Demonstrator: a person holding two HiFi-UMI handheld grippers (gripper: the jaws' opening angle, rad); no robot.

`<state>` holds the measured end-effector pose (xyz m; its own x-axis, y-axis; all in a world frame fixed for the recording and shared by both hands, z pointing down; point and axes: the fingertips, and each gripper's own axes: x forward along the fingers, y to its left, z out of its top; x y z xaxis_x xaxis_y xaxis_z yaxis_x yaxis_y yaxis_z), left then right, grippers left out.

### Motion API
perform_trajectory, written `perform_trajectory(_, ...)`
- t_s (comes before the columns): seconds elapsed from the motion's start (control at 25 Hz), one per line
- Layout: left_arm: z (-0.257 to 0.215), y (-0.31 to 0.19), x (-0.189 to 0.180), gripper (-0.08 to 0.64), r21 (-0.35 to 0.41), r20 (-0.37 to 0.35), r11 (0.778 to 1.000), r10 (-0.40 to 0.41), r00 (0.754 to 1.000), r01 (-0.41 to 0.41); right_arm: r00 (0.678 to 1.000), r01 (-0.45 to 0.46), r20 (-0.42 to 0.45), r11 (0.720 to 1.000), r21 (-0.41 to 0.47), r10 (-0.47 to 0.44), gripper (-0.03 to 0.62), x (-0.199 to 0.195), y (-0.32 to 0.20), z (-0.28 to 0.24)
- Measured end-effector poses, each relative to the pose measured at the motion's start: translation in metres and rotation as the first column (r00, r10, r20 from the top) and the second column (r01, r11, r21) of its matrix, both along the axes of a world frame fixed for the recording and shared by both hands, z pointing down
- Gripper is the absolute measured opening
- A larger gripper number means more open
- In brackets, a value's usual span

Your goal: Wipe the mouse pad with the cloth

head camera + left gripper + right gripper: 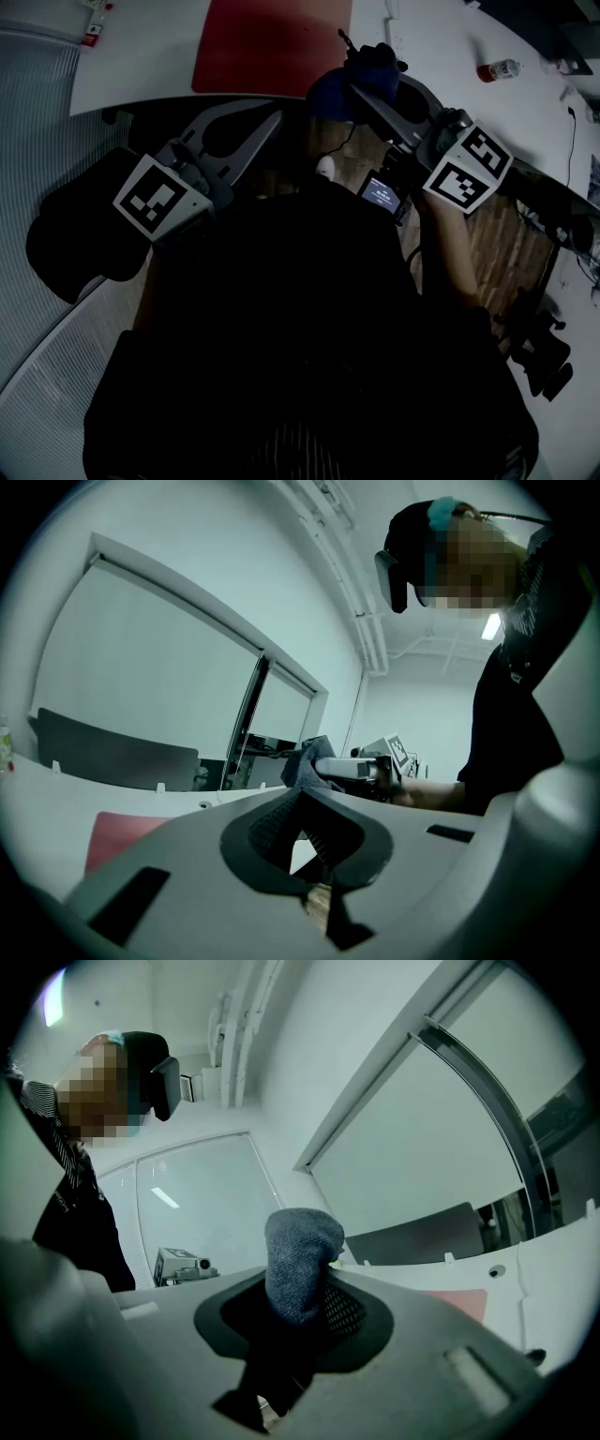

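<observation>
Right now the person stands at the near edge of a white table [141, 56], looking steeply down with a gripper in each hand. The red mouse pad [272, 42] lies flat on the table, close to the near edge and straight ahead of the person. In the left gripper view it shows as a red strip [117, 836] low on the left, and in the right gripper view as a pale red patch [459, 1302] beyond the jaws.

The right gripper [361, 89] reaches forward and to the left over the table edge. Its jaws are clamped on the blue cloth [337, 94]. In the right gripper view the cloth [300, 1260] stands up out of the jaws as a rounded grey-blue bundle, with a dark tail hanging down between them. The bundle sits near the pad's near right corner; no view shows whether it touches the pad.

The left gripper [275, 117] is held lower, just short of the table edge below the pad. Its jaws meet at the tips with nothing between them; only table and wooden floor [492, 244] show through the slit behind the pads.

A small bottle [497, 68] lies on the table far to the right, well apart from the pad.
</observation>
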<state>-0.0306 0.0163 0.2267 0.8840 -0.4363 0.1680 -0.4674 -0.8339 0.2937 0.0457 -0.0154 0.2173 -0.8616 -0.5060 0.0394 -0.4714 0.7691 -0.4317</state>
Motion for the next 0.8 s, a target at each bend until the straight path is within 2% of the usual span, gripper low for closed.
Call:
perform_trajectory(0.16,0.008,-0.009,0.01,0.0,-0.025,0.018,0.999,-0.027,0.999,0.028,1.0,0.007,0.027,1.0,-0.021,-0.006,0.101,0.017,-0.006,0.012)
perform_trajectory(0.32,-0.004,-0.06,0.089,0.0,-0.044,0.056,0.999,-0.008,0.998,0.011,0.998,-0.015,0.064,0.999,-0.05,0.018,0.101,0.098,-0.053,0.008)
perform_trajectory(0.4,-0.004,-0.066,0.114,0.0,-0.039,0.07,0.999,0.006,0.998,-0.003,0.997,-0.027,0.066,0.998,-0.06,0.031,0.101,0.127,-0.063,0.015)
perform_trajectory(0.6,0.008,-0.064,0.132,0.0,-0.079,0.108,0.997,0.031,0.994,-0.023,0.993,-0.07,0.085,0.993,-0.094,0.078,0.101,0.16,-0.069,0.032)
perform_trajectory(0.8,0.015,-0.076,0.134,0.0,-0.092,0.101,0.996,0.006,0.995,0.004,0.993,-0.067,0.084,0.991,-0.119,0.077,0.101,0.166,-0.076,0.048)
